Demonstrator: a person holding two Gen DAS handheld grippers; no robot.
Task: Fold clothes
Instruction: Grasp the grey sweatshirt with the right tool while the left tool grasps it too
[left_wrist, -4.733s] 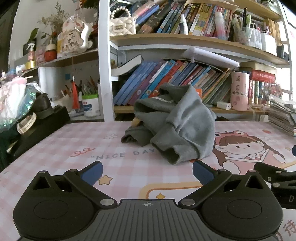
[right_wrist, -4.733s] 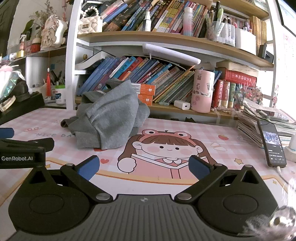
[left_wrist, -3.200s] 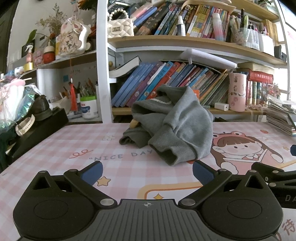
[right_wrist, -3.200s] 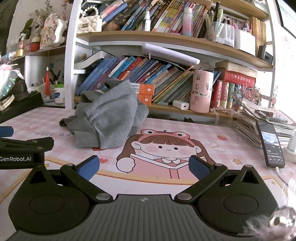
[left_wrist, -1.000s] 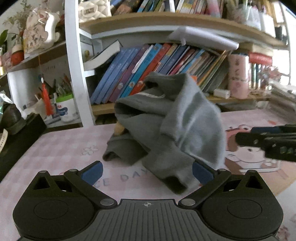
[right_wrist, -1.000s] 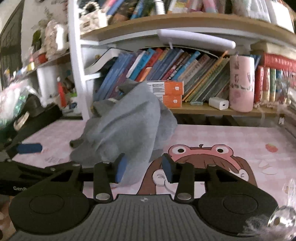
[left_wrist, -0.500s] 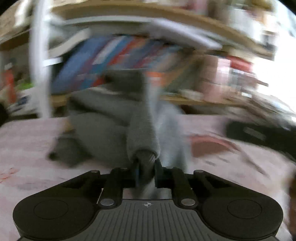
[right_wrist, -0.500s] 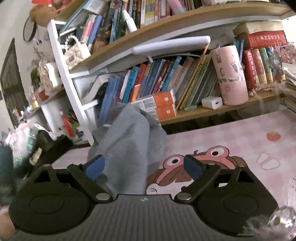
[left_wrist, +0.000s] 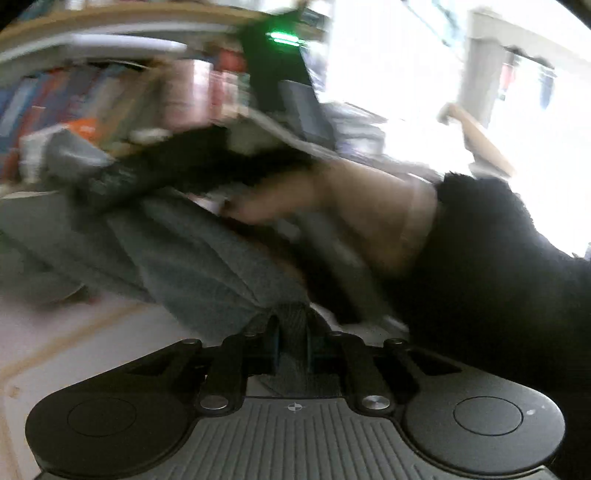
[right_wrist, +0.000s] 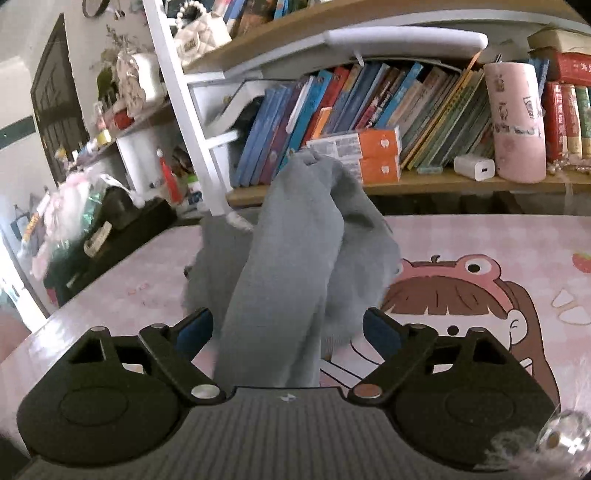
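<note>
Right wrist: grey garment (right_wrist: 295, 266) crumpled, sleeve draped forward.

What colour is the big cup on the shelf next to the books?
The cup is pink with little drawings, clearest in the right wrist view.

A pink checked desk mat (right_wrist: 480, 236) with a cartoon girl (right_wrist: 461, 295) is covering the table. At twelve o'clock, slanting books (right_wrist: 332, 122) are filling the shelf, orange boxes (right_wrist: 373, 155) stacked before them. At two o'clock a pink cylinder (right_wrist: 515, 122) is standing beside a white charger (right_wrist: 474, 167)
</note>
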